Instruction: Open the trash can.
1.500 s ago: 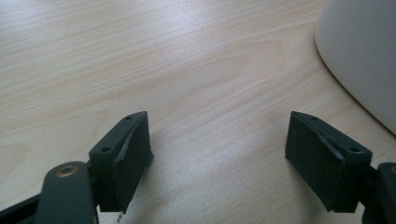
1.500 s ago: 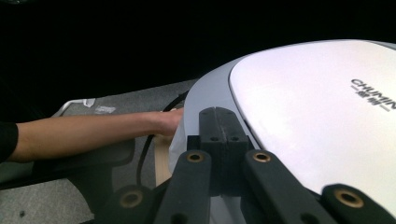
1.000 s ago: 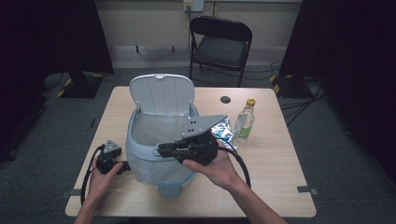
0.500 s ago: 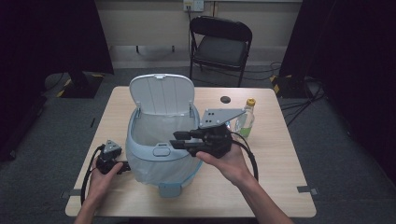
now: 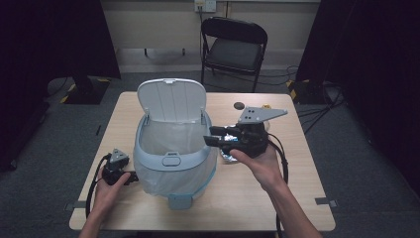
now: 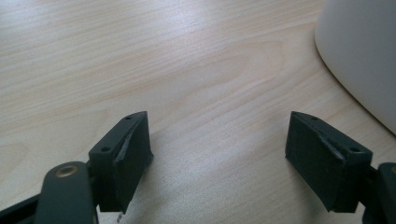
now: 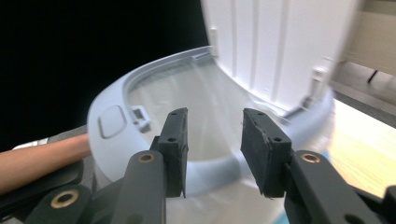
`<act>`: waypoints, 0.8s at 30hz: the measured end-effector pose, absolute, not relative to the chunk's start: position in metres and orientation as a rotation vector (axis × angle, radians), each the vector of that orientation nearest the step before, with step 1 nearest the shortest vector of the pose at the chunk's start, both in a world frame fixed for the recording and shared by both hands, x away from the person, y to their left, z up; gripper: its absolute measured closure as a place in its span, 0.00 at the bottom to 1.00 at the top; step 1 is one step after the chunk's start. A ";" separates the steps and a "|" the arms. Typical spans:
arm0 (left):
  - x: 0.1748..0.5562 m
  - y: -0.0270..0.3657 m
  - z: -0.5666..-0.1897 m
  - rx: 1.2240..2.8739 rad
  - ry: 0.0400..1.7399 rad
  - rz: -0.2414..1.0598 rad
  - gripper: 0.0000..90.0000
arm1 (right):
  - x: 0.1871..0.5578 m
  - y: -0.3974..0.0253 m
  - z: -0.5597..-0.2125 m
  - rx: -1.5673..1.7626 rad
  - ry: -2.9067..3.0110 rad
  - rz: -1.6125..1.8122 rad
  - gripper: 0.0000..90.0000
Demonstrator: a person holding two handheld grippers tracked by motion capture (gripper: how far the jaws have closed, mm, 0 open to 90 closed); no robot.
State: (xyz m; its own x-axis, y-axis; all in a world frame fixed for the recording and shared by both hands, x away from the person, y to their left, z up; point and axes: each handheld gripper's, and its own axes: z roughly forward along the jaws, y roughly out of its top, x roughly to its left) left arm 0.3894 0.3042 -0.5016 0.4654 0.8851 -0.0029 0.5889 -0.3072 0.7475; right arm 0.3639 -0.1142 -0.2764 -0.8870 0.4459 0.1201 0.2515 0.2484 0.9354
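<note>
A pale blue-grey plastic waste bin (image 5: 171,161) with a white liner bag stands near the middle of a light wooden worktop (image 5: 297,198), its white hinged lid (image 5: 171,100) tipped up and back so the mouth is open. The bin sits between the person's two hands.

The right gripper (image 5: 214,137), black with a grey three-cornered plate on top, is held in the air at the bin's right side — its fingers point left, level with the rim and just beside it. In the right gripper view the two black fingers (image 7: 173,140) stand a narrow gap apart with nothing between them; beyond them lie the curved rim, the pale liner inside and the raised lid. The picture is slightly blurred.

The left gripper (image 5: 132,177) rests low on the worktop at the bin's lower left, held in the person's left hand (image 5: 110,191), its fingers pointing right toward the bin's wall and just beside it. In the left gripper view its fingers (image 6: 123,156) are spread wide over bare wood, empty, with the bin's white curved side at the upper right.

Behind the right gripper, on the worktop, lies a crinkled silver foil packet (image 5: 229,156), partly hidden by the hand. A small dark round object (image 5: 239,105) sits near the far edge of the worktop — too small to identify. Beyond the worktop a black folding chair (image 5: 233,47) stands on grey carpet against a pale wall.
</note>
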 end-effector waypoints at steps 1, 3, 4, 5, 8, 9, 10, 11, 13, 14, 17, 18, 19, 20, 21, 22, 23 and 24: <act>0.389 0.304 -0.502 2.020 1.222 0.545 0.24 | 0.364 -0.114 -0.276 0.662 2.342 1.704 0.68; 0.389 0.304 -0.502 2.020 1.222 0.545 0.24 | 0.366 -0.123 -0.278 0.701 2.316 1.693 0.67; 0.389 0.304 -0.502 2.020 1.222 0.545 0.24 | 0.366 -0.126 -0.279 0.711 2.309 1.688 0.66; 0.389 0.304 -0.502 2.020 1.222 0.545 0.24 | 0.367 -0.129 -0.280 0.726 2.304 1.686 0.66; 0.389 0.304 -0.502 2.020 1.222 0.545 0.24 | 0.369 -0.138 -0.285 0.766 2.284 1.674 0.65; 0.389 0.304 -0.502 2.020 1.222 0.545 0.24 | 0.369 -0.142 -0.287 0.781 2.278 1.677 0.65; 0.389 0.304 -0.502 2.020 1.222 0.545 0.24 | 0.370 -0.146 -0.290 0.802 2.275 1.669 0.65; 0.389 0.304 -0.502 2.020 1.222 0.545 0.24 | 0.370 -0.149 -0.293 0.818 2.277 1.653 0.64; 0.389 0.304 -0.502 2.020 1.222 0.545 0.24 | 0.372 -0.153 -0.300 0.841 2.286 1.621 0.64; 0.389 0.304 -0.502 2.020 1.222 0.545 0.24 | 0.373 -0.156 -0.305 0.856 2.292 1.610 0.64; 0.389 0.304 -0.502 2.020 1.223 0.546 0.24 | 0.381 -0.166 -0.325 0.927 2.294 1.576 0.64; 0.389 0.304 -0.502 2.020 1.223 0.546 0.24 | 0.383 -0.168 -0.330 0.949 2.296 1.571 0.64; 0.389 0.304 -0.502 2.020 1.223 0.546 0.24 | 0.386 -0.171 -0.336 0.969 2.296 1.556 0.63; 0.389 0.304 -0.502 2.020 1.223 0.546 0.24 | 0.388 -0.175 -0.342 0.994 2.295 1.538 0.62; 0.389 0.304 -0.502 2.020 1.223 0.546 0.24 | 0.391 -0.178 -0.349 1.025 2.295 1.532 0.61; 0.389 0.304 -0.502 2.020 1.223 0.546 0.24 | 0.393 -0.181 -0.355 1.050 2.293 1.519 0.61; 0.389 0.304 -0.502 2.020 1.223 0.546 0.24 | 0.395 -0.184 -0.361 1.066 2.290 1.488 0.60; 0.389 0.304 -0.502 2.020 1.223 0.546 0.24 | 0.396 -0.186 -0.366 1.084 2.288 1.473 0.59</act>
